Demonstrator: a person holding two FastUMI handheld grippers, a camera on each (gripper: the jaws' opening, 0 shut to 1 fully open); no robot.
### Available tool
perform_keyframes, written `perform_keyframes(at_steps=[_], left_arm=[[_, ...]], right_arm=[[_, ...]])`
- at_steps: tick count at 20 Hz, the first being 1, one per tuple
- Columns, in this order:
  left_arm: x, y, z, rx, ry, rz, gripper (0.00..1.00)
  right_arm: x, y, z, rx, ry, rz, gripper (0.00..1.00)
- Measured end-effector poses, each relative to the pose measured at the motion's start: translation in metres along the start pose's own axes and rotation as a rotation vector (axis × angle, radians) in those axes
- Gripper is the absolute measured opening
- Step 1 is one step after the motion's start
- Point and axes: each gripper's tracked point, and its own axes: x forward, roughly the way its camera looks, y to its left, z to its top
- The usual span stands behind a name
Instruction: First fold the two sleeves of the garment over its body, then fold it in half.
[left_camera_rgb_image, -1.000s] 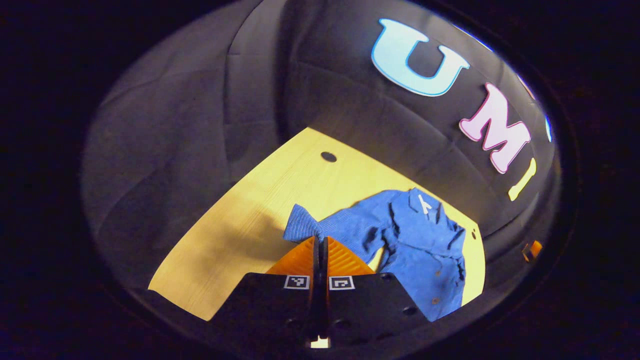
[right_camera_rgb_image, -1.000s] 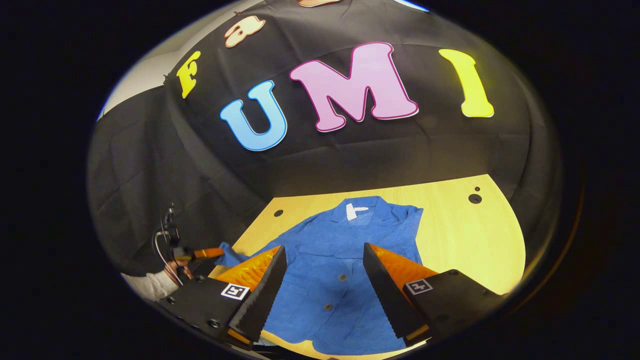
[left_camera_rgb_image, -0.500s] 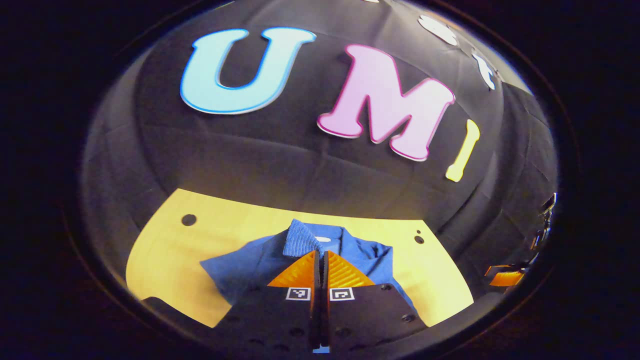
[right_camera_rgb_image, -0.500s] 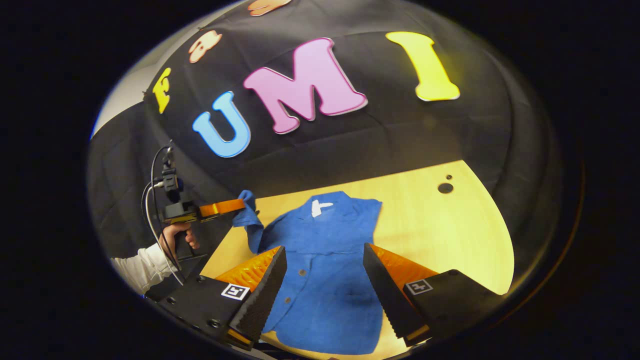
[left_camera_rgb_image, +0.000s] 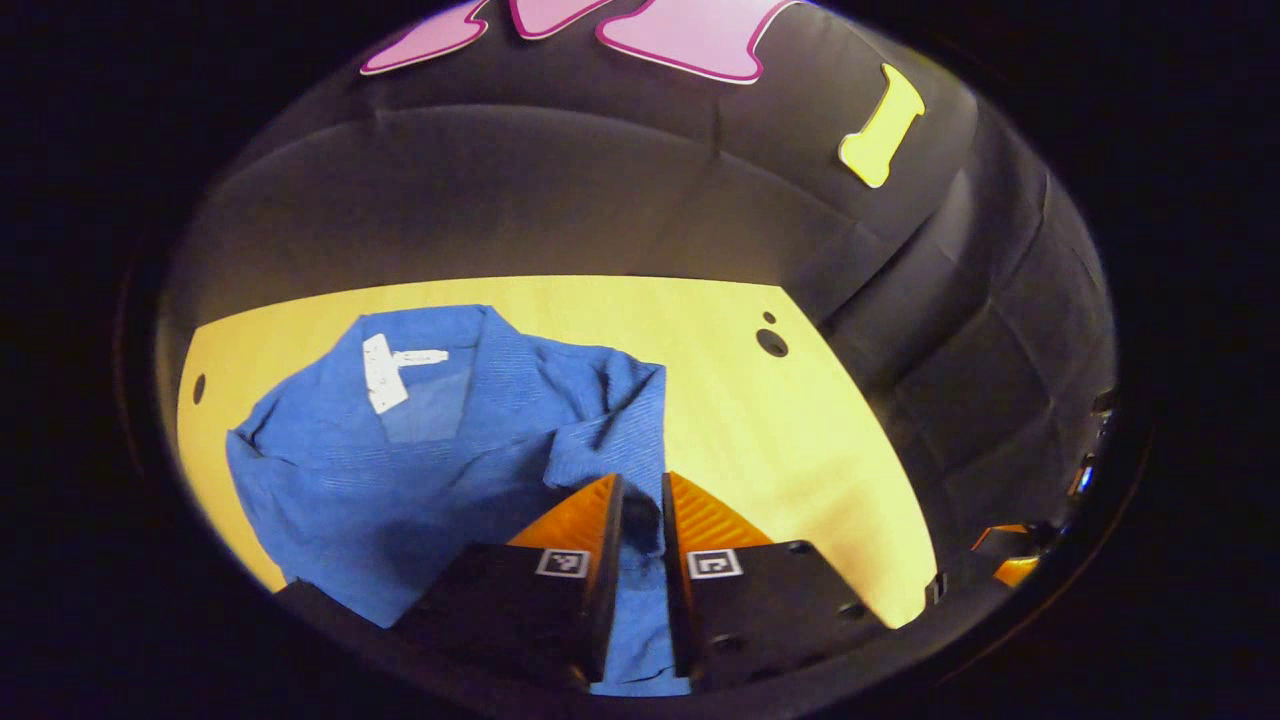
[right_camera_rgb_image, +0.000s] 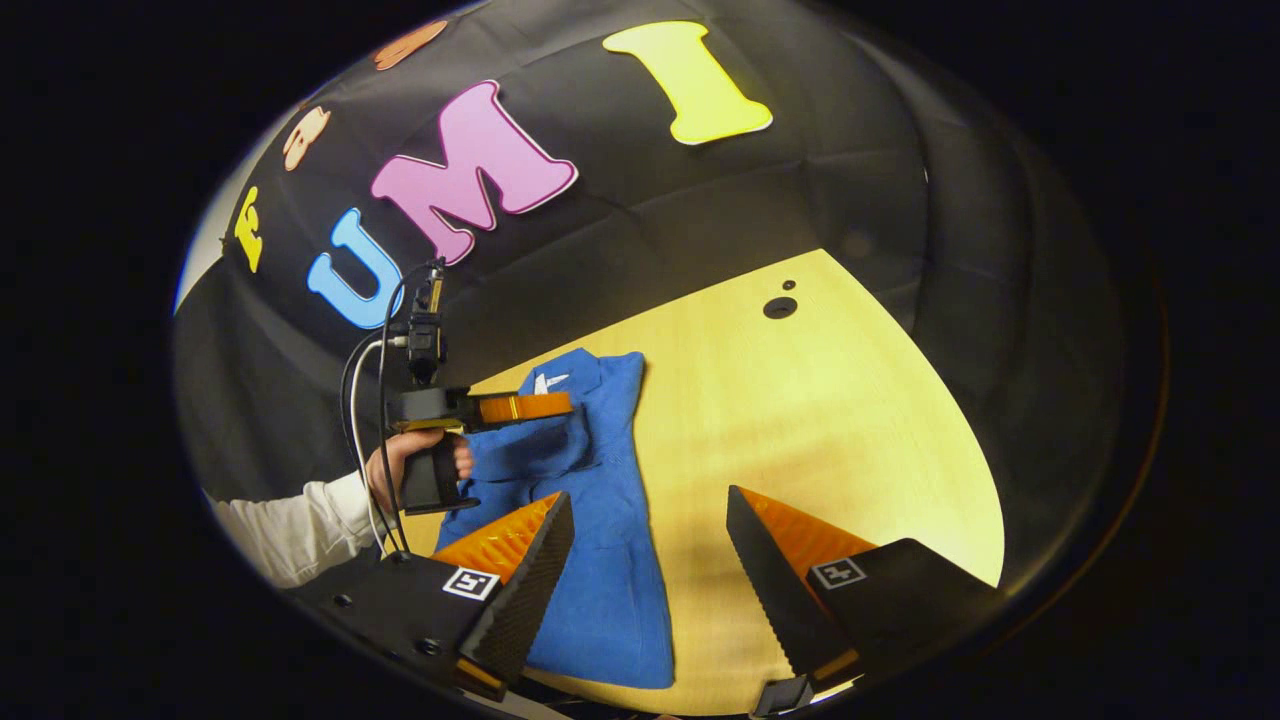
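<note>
A blue button shirt (left_camera_rgb_image: 400, 450) lies front up on the yellow wooden table (left_camera_rgb_image: 780, 430), its collar with a white label (left_camera_rgb_image: 385, 362) toward the wall. One sleeve (left_camera_rgb_image: 610, 420) is laid across the shirt's body. Its end sits between the fingers of my left gripper (left_camera_rgb_image: 640, 480), which are parted a little. In the right gripper view the left gripper (right_camera_rgb_image: 560, 405), held by a hand (right_camera_rgb_image: 420, 462), hovers just above the shirt (right_camera_rgb_image: 600, 560). My right gripper (right_camera_rgb_image: 648, 495) is wide open with nothing in it, over bare table (right_camera_rgb_image: 830, 430) beside the shirt's edge.
The table has round holes near its far corners (left_camera_rgb_image: 772, 342) (right_camera_rgb_image: 780, 307). A black cloth wall (left_camera_rgb_image: 560, 200) closes the back and the sides. A cable (right_camera_rgb_image: 365, 400) loops from the left gripper, and a white-sleeved arm (right_camera_rgb_image: 290, 520) reaches in from the left.
The left gripper carried the sleeve from the shirt's side across onto its body, and its fingers have parted slightly. The right gripper, still open, has shifted off the shirt toward bare table.
</note>
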Motion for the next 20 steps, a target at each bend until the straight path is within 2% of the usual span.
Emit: perform_keyframes(at_steps=[1,3,4,6,7,8,10,13,15,17,20], left_arm=[[0.000,-0.002,0.004,-0.006,-0.021,-0.016,0.57],[-0.013,0.000,0.013,0.004,-0.073,-0.014,0.79],[-0.028,0.007,0.013,-0.003,-0.093,0.018,0.79],[-0.071,0.030,-0.001,-0.019,-0.112,0.142,0.84],[-0.098,0.041,-0.019,-0.013,-0.113,0.198,0.81],[-0.125,0.050,-0.042,-0.001,-0.101,0.250,0.84],[-0.180,0.076,-0.101,0.021,-0.047,0.371,0.84],[-0.248,0.132,-0.205,0.011,0.101,0.566,0.84],[-0.279,0.162,-0.273,-0.088,0.197,0.611,0.84],[-0.298,0.184,-0.322,-0.213,0.261,0.608,0.84],[-0.308,0.212,-0.359,-0.274,0.334,0.630,0.85]], right_arm=[[0.002,-0.001,-0.003,0.001,0.008,0.005,0.97],[0.010,0.003,-0.010,-0.001,0.030,0.025,0.97],[0.014,0.008,-0.015,-0.005,0.043,0.033,0.97],[0.023,0.019,-0.028,-0.016,0.077,0.050,0.97],[0.027,0.025,-0.036,-0.022,0.098,0.054,0.97],[0.031,0.029,-0.046,-0.023,0.125,0.049,0.97],[0.034,0.039,-0.075,-0.018,0.197,0.047,0.98],[0.030,0.040,-0.124,-0.057,0.307,-0.002,0.97],[0.020,0.038,-0.153,-0.088,0.358,-0.047,0.98],[0.015,0.034,-0.176,-0.111,0.386,-0.116,0.98],[0.005,0.020,-0.212,-0.141,0.479,-0.241,0.98]])
